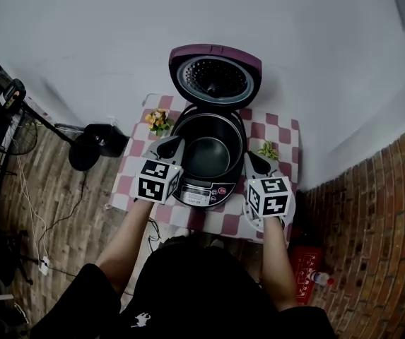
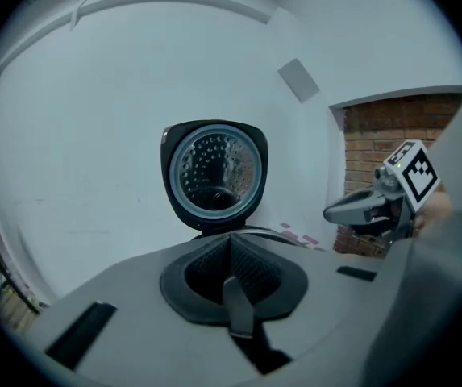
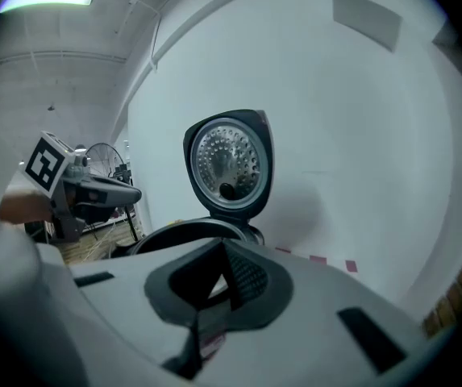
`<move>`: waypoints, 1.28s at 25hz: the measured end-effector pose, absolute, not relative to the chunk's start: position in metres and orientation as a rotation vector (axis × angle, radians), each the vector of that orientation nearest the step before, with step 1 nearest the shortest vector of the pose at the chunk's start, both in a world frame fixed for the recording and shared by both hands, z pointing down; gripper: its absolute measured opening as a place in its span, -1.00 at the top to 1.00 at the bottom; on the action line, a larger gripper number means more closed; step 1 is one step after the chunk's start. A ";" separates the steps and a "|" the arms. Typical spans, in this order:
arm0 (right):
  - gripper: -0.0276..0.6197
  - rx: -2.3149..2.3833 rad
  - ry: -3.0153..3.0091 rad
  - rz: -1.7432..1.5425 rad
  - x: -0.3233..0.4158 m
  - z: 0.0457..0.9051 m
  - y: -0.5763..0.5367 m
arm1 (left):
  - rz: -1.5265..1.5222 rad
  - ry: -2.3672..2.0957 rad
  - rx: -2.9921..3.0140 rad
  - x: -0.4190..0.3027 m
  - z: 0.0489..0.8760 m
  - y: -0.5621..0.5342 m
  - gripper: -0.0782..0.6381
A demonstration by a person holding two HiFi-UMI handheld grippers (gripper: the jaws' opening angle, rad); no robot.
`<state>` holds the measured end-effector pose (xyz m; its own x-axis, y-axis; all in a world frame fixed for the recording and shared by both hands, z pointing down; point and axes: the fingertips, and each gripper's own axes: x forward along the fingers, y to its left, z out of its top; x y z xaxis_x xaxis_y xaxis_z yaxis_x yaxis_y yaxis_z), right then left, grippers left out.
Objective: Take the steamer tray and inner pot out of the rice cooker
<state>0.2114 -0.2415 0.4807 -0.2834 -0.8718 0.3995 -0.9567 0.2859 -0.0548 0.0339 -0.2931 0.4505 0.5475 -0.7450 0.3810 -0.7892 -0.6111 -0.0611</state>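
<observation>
The purple rice cooker stands on the checked tablecloth with its lid swung up at the back. Its dark inner pot sits inside; I cannot make out a steamer tray in it. My left gripper hovers at the cooker's left rim, shut and empty. My right gripper hovers at the right rim, also shut and empty. The left gripper view shows the shut left gripper facing the lid's perforated plate. In the right gripper view, the right gripper is shut above the cooker's rim.
Yellow flowers stand at the cloth's back left, a small green plant at the right. A pale round thing lies under my right hand, mostly hidden. A fan base and cables are on the floor to the left, a brick wall to the right.
</observation>
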 end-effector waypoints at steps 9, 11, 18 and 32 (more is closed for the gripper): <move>0.91 1.625 -2.222 0.335 0.156 0.468 -0.276 | 0.669 -1.279 2.633 -0.002 0.481 -0.339 0.67; 0.91 1.616 -2.191 0.296 0.146 0.469 -0.284 | 0.697 -1.253 2.628 -0.005 0.491 -0.346 0.62; 0.91 1.587 -2.113 0.231 0.120 0.477 -0.303 | 0.790 -1.095 2.653 0.003 0.516 -0.362 0.34; 0.91 1.542 -2.087 0.247 0.109 0.484 -0.316 | 1.141 -0.975 2.542 0.032 0.571 -0.394 0.03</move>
